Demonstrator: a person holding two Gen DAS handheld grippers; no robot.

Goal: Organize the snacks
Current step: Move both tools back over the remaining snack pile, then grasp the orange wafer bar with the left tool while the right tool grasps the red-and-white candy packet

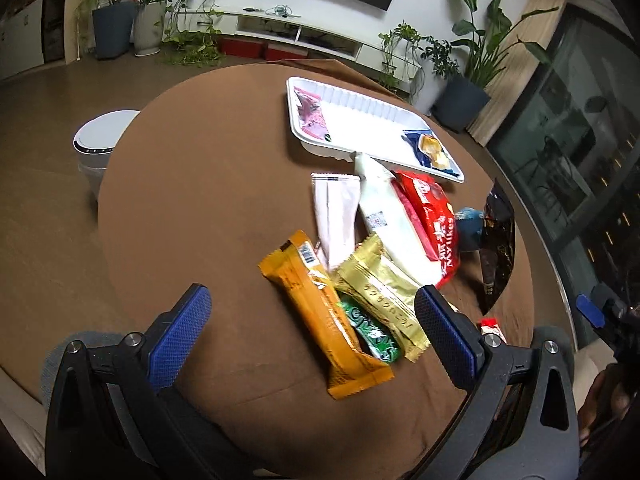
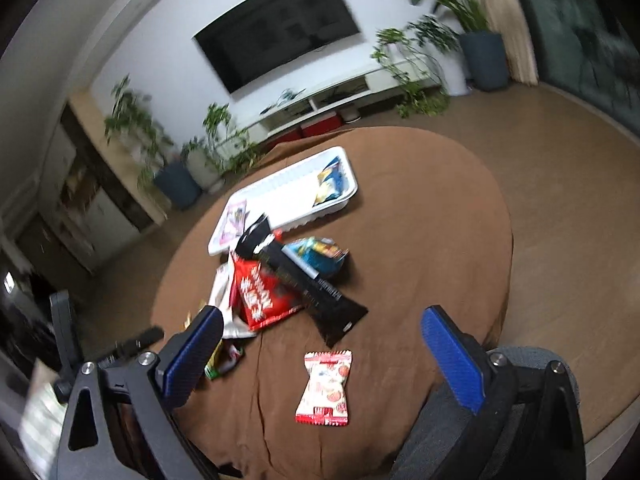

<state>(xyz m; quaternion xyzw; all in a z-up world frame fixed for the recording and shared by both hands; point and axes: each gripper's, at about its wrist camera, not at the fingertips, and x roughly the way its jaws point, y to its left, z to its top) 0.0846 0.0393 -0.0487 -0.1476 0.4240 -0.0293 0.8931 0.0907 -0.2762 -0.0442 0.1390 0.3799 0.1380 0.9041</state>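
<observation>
Both the left gripper [image 1: 314, 322] and right gripper [image 2: 320, 330] hover spread wide and empty over the brown bench [image 1: 192, 200], where crinkly snack packets [image 1: 384, 240] lie heaped beside a white tray [image 1: 352, 108] holding 2 packets.

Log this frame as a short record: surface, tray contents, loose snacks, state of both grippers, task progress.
surface: round table under a brown cloth
tray: white tray at the far side, holding a pink packet at one end and a blue packet at the other
loose snacks: orange bar, gold packet, green packet, red bag, black packet, small red-and-white packet
left gripper: open, empty, over the orange bar
right gripper: open, empty
progress: most snacks not yet in the tray
</observation>
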